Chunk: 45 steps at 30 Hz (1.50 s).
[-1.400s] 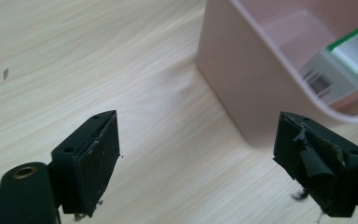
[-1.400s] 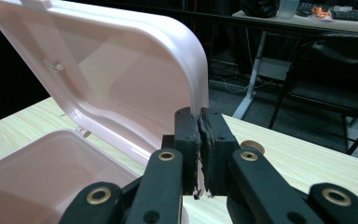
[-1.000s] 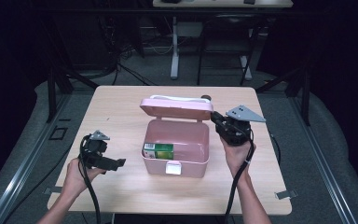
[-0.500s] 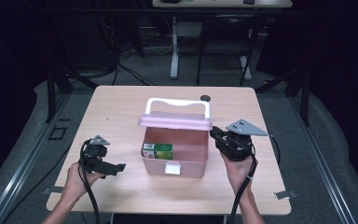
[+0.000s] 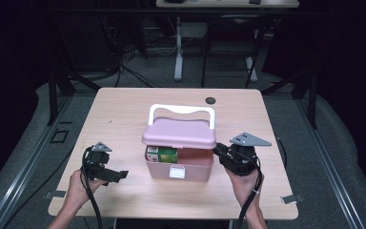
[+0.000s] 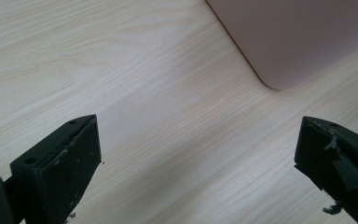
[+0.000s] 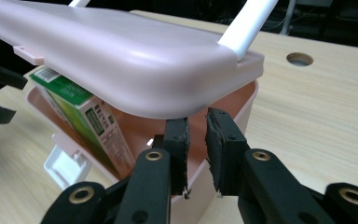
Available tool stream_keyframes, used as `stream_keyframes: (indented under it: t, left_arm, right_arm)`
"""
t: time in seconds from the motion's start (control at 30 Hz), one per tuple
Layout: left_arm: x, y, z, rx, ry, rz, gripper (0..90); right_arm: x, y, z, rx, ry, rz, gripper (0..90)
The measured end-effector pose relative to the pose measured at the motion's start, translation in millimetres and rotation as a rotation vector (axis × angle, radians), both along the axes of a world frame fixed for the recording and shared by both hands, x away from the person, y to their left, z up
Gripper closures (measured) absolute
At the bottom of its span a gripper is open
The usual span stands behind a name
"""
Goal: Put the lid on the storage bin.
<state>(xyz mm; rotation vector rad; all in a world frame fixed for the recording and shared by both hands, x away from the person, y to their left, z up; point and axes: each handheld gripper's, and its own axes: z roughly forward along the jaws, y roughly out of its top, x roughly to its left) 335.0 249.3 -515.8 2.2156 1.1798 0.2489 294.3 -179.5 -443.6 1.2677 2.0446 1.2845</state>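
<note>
On my left, the left gripper (image 5: 106, 169) lies low over the surface (image 5: 124, 109), held in the left hand (image 5: 78, 186) with the forearm coming up from the bottom edge. In its own view the two black jaws stand wide apart with only bare wood between them, and they have just been opening a little further. A pink corner of the box (image 6: 298, 37) shows top right there, the rest cut off.

In the middle of the surface sits the pink box (image 5: 178, 167), its lid (image 5: 180, 132) tilted partly down over it, white handle (image 5: 181, 110) upright. A green carton (image 5: 162, 154) stands inside at the left, half covered by the lid.

On my right, the right gripper (image 5: 221, 152) points at the box's right side, wrist straight. In the right gripper view (image 7: 196, 140) the jaws are nearly together, a narrow gap between the pads, just under the lid's edge at the box rim; they have just been opening. I can't tell whether they touch the lid.
</note>
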Motion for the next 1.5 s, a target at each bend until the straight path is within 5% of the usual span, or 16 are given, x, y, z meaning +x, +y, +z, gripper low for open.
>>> stream_keyframes:
  t: [0.67, 1.0, 1.27, 1.5]
  left_arm:
    - [0.9, -2.2, -5.3, -0.007, 0.027, -0.023, 0.0]
    - [-3.2, -5.2, -11.1, -0.007, 0.031, -0.022, 0.0]
    - [-8.9, 1.0, -7.3, -0.008, 0.013, -0.01, 0.0]
    - [-15.1, 18.9, -4.6, 0.001, -0.021, 0.044, 0.0]
  right_arm:
    - [-7.8, -5.4, -12.7, -0.025, 0.133, 0.018, 61.9]
    - [-13.9, -3.5, -34.0, -0.061, 0.181, 0.031, 50.3]
    - [-22.1, -10.3, -39.3, -0.06, 0.165, 0.045, 27.1]
    - [-27.3, -41.4, -54.2, -0.086, 0.188, -0.016, 12.8]
